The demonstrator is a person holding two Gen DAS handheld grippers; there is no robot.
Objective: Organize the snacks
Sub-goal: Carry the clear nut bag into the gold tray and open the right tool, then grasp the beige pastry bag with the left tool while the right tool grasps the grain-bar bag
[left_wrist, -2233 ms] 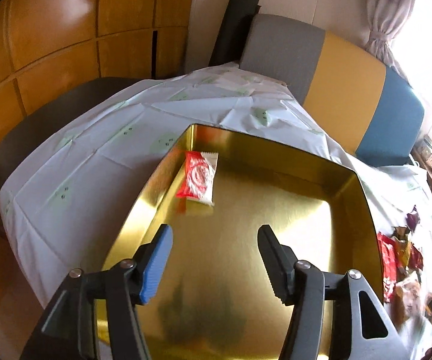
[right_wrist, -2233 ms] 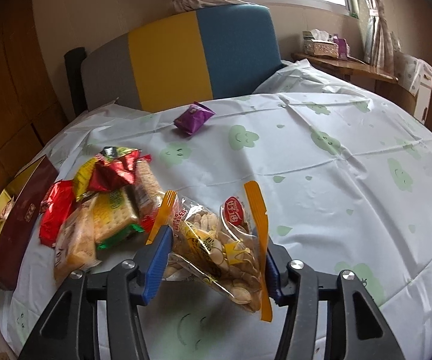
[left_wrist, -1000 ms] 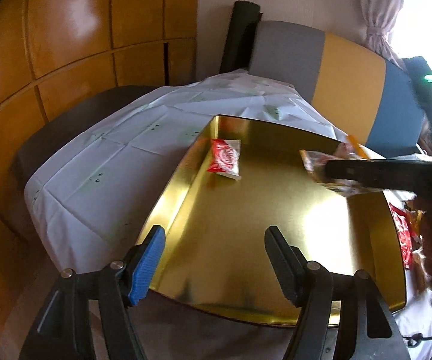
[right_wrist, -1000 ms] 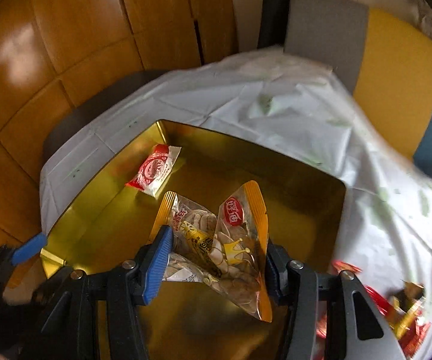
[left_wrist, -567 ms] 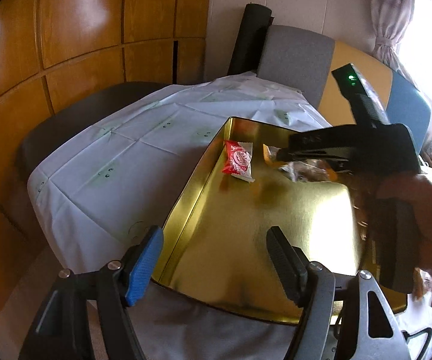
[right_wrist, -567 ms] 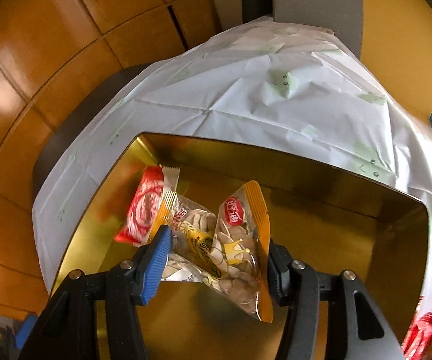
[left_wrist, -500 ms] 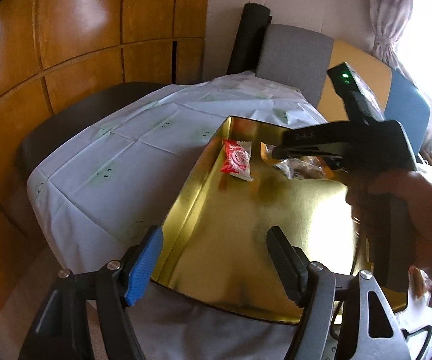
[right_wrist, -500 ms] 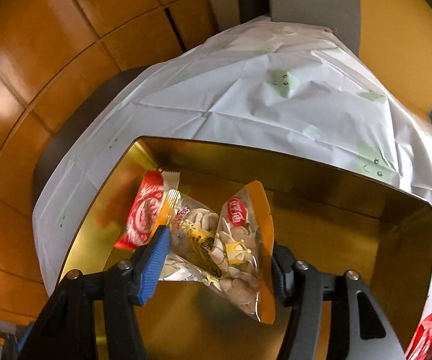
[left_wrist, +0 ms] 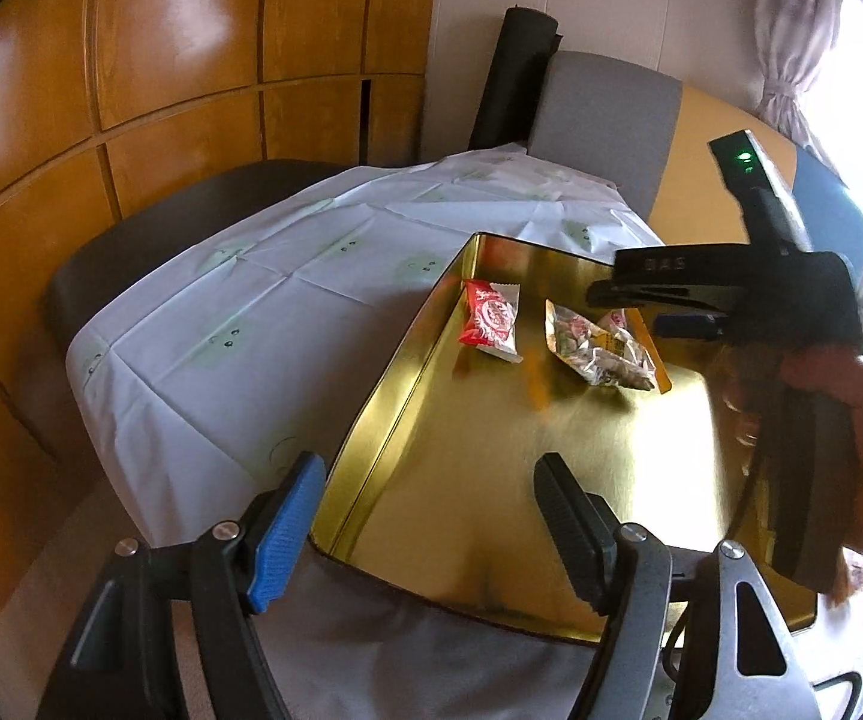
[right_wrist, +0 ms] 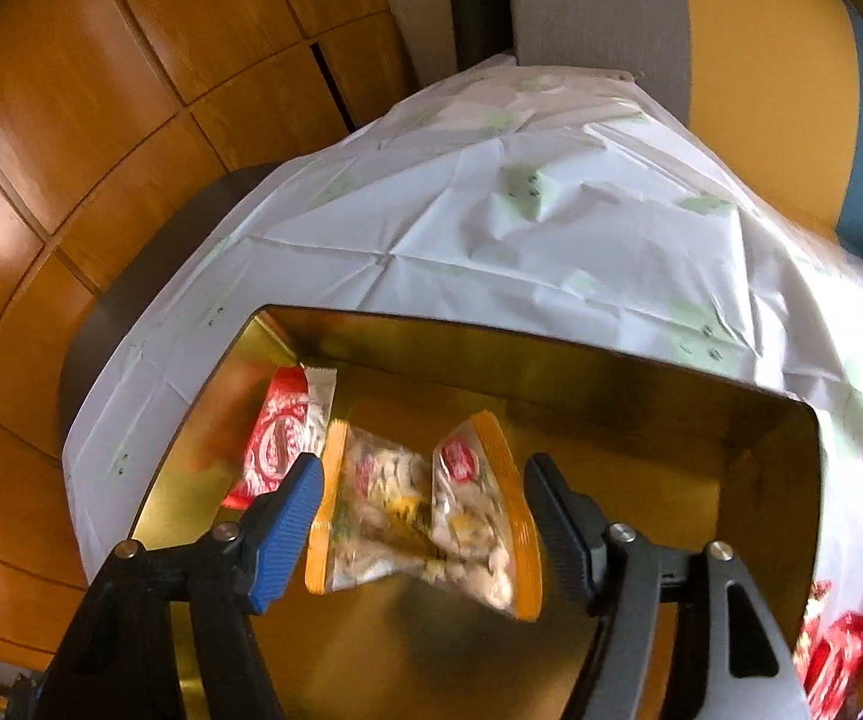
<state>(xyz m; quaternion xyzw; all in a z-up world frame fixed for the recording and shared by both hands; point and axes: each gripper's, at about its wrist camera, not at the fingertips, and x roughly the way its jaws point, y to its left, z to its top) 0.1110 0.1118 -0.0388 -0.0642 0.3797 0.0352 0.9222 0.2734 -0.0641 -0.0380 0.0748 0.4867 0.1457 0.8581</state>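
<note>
Snack bag with orange edges (right_wrist: 425, 516), clear-fronted and filled with pale pieces, lies between the spread fingers of the right claw (right_wrist: 425, 519); neither pad appears to press on it, though motion blur in the right wrist view leaves contact at the blue pad uncertain. In the left wrist view the same bag (left_wrist: 602, 348) rests on the floor of the gold tray (left_wrist: 491, 480), toward the far end, with the right claw (left_wrist: 602, 300) seen from the side above and just beyond it, jaws parted. A red-and-white packet (left_wrist: 491, 327) lies flat on the tray floor just beside the bag, nearer the far left corner; in the right wrist view this packet (right_wrist: 278, 438) sits to the left of the bag, partly behind the blue finger. The left claw (left_wrist: 425, 531) is open and holds nothing, poised over the near edge of the tray, its blue pad (left_wrist: 284, 534) outside the tray's left wall and its black pad over the tray floor. The tray stands on a surface covered by a white cloth with pale green prints (left_wrist: 287, 276). More red-wrapped snacks (right_wrist: 833, 654) lie on the cloth outside the tray's right wall. A grey, yellow and blue chair back (right_wrist: 749, 54) stands beyond the surface, with wood panelling (left_wrist: 161, 72) to the left.
</note>
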